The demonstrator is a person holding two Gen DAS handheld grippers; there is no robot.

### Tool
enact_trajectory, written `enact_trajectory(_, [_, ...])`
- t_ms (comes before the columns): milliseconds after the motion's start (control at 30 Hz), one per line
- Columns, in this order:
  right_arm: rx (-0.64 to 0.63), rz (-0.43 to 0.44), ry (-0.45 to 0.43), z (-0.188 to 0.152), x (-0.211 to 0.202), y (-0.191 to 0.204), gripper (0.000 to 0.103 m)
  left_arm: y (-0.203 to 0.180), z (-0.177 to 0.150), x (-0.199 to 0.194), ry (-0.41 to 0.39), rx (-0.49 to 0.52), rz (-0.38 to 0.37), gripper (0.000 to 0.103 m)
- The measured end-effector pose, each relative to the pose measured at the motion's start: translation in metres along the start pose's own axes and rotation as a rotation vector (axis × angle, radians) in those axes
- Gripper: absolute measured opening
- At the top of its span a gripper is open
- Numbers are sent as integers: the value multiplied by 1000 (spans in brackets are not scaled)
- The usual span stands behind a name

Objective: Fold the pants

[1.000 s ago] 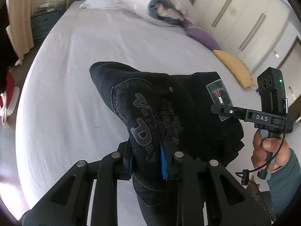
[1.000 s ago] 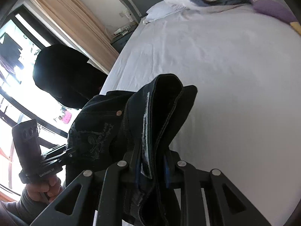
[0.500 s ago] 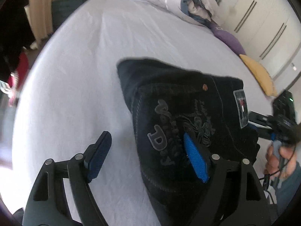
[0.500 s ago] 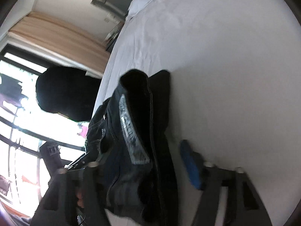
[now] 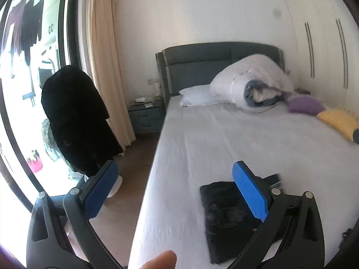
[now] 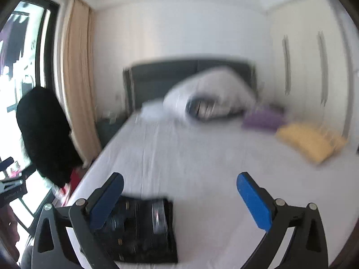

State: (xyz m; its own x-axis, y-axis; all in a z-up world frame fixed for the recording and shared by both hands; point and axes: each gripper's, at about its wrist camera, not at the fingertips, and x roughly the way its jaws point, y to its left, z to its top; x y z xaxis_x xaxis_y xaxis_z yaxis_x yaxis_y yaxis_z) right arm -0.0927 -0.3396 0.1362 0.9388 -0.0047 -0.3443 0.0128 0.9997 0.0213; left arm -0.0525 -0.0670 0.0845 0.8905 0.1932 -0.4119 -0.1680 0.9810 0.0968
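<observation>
One bed (image 5: 224, 134) fills most of the room, its white sheet bare across the middle. It bears one rolled white duvet (image 5: 251, 83) at the far end against the dark headboard (image 5: 202, 62), with a blue-grey lining showing in the roll's open end. Left of the roll lies one white pillow (image 5: 197, 96); to its right sit one purple cushion (image 5: 305, 105) and one yellow cushion (image 5: 338, 121). The pants (image 5: 224, 213), one dark folded bundle, lie flat on the sheet at the near edge of the bed, towards its left side. On the floor left of the bed stands one bedside cabinet (image 5: 145, 116) with papers on top, beside one beige curtain (image 5: 107, 67).

The left gripper (image 5: 175, 183) has just been opening; its blue pads stand wide apart and empty, above the pants. The right gripper (image 6: 179, 192) has likewise just been opening, spread wide with nothing gripped, the pants lying below it.
</observation>
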Motion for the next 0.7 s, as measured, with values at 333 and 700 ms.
enact_trajectory(333, [-7, -44, -23, 56, -93, 33, 103, 10, 28, -63, 209, -41, -131, 103])
enact_trajectory(700, [67, -62, 225, 27, -72, 42, 103, -16, -17, -57, 322, -39, -160, 103])
